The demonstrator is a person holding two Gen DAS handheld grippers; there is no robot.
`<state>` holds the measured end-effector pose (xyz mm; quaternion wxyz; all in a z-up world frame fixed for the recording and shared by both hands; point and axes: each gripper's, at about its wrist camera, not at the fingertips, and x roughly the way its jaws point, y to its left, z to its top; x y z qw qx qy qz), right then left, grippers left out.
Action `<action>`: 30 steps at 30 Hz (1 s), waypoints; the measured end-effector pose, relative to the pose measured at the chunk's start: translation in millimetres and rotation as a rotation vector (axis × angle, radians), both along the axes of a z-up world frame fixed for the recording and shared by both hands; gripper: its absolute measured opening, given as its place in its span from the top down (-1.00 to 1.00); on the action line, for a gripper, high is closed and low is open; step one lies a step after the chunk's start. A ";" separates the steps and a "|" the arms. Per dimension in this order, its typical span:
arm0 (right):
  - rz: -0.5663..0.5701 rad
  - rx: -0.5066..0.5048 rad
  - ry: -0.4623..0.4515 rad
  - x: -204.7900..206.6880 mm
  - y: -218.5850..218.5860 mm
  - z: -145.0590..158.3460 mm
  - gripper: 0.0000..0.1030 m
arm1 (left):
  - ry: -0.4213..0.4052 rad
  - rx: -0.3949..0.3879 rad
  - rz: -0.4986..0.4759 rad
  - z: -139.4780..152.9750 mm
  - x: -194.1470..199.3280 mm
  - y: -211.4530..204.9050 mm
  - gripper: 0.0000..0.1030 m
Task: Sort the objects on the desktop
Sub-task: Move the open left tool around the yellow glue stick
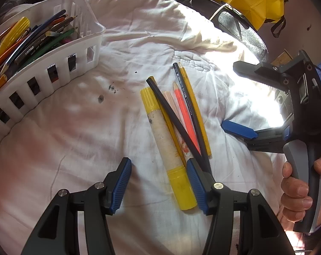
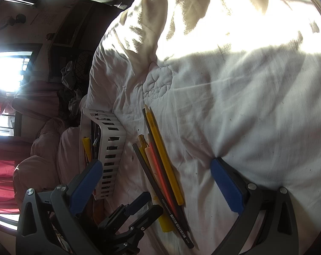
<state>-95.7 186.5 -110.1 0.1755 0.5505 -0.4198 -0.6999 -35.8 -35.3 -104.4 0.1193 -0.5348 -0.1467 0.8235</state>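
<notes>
A fat yellow-capped marker with a worn pale barrel [image 1: 167, 146] lies with a fan of thin wooden pencils [image 1: 187, 114] on the white quilted bed cover [image 1: 75, 131], near its middle, well apart from the white slotted plastic basket [image 1: 54, 68] of pencils at the far left edge. The left gripper [image 1: 159, 183] has its fingers apart around the marker's lower end, not pressing. The right gripper [image 2: 156, 182] hovers with fingers wide apart and empty. The marker looks light, stiff and smooth; mid-barrel gives the steadiest hold. The pencils would likely roll on the soft cloth.

Black-framed left tool [image 1: 158, 186] with ribbed blue pads, silver pivot screws
</notes>
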 end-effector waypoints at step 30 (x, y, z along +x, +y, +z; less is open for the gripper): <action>-0.001 0.002 0.002 0.1 0.1 -0.4 -1.00 | -0.006 0.067 0.030 -2.8 -3.0 -2.0 0.12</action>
